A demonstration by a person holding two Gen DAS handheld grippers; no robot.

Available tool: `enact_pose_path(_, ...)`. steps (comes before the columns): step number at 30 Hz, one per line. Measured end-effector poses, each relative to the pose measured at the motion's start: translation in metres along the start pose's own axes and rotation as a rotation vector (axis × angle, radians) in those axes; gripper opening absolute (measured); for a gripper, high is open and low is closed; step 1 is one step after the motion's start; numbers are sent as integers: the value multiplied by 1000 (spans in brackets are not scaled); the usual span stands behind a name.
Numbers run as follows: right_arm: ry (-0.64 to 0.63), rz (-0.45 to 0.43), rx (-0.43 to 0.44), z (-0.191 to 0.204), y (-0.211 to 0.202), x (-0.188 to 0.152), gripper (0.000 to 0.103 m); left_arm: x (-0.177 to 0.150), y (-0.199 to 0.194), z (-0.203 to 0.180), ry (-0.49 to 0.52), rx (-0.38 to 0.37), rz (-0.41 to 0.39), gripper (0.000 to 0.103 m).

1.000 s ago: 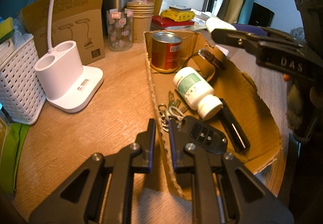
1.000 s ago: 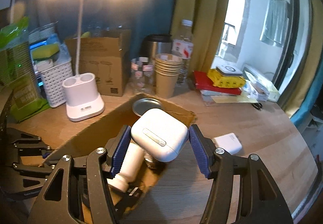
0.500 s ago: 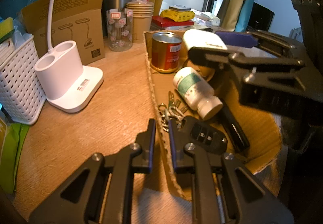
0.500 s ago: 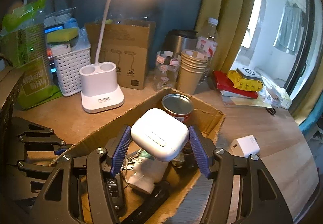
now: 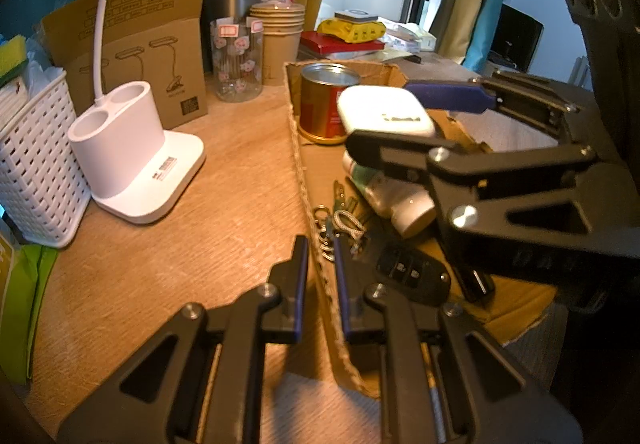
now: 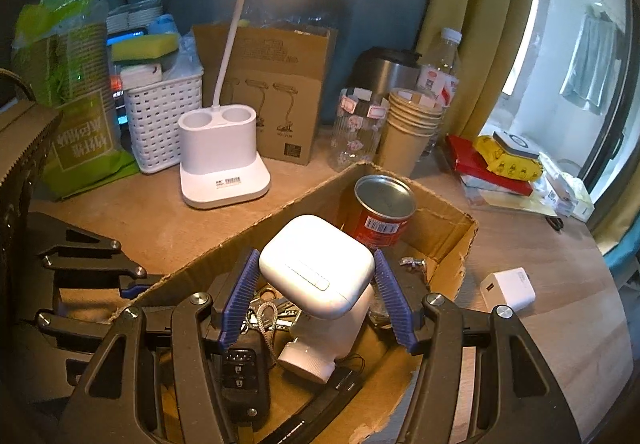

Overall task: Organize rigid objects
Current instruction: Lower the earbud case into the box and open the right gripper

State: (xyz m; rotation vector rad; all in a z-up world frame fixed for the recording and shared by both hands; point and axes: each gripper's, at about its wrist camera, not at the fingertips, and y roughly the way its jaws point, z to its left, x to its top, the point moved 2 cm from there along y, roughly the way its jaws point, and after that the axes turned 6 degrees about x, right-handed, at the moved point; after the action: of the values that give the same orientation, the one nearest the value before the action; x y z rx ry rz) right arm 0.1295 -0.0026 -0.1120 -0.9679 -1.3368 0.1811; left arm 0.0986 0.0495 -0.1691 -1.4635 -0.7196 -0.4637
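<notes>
My right gripper is shut on a white earbud case, held just above the open cardboard box. In the left wrist view the case hangs beside the red can. Under it in the box lie a white pill bottle, a black car key fob with a key ring, and the red can. My left gripper is shut on the box's near wall. A white charger cube rests on the table right of the box.
A white lamp base, a white basket and a brown lamp carton stand left of the box. Behind it are a glass jar, stacked paper cups and a water bottle. Books lie at the back right.
The right gripper has carried the earbud case leftward and lower, from beyond the box's far side to over its inside near the can. The left gripper has not moved.
</notes>
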Motion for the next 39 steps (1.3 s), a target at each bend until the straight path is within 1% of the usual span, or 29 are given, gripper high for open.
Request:
enact_pose_path(1,2,4,2,0,0,0,62,0,0,0,0,0,0,14)
enact_pose_path(4,14,51,8,-4,7,0,62,0,0,0,0,1,-1,14)
enact_pose_path(11,-35,161,74,1,25,2,62,0,0,0,2,0,-1,14)
enact_pose_path(16,-44,171,84,4,28,5,62,0,0,1,1,0,0,14)
enact_pose_path(21,-25,149,88,1,24,7,64,0,0,2,0,0,0,14)
enact_pose_path(26,12,94,53,-11,13,11,68,1,0,2,-2,0,2,14)
enact_pose_path(31,58,44,26,-27,1,13,68,0,0,3,-2,0,1,14)
enact_pose_path(39,113,9,-11,-51,-11,10,68,1,0,2,-2,1,1,14)
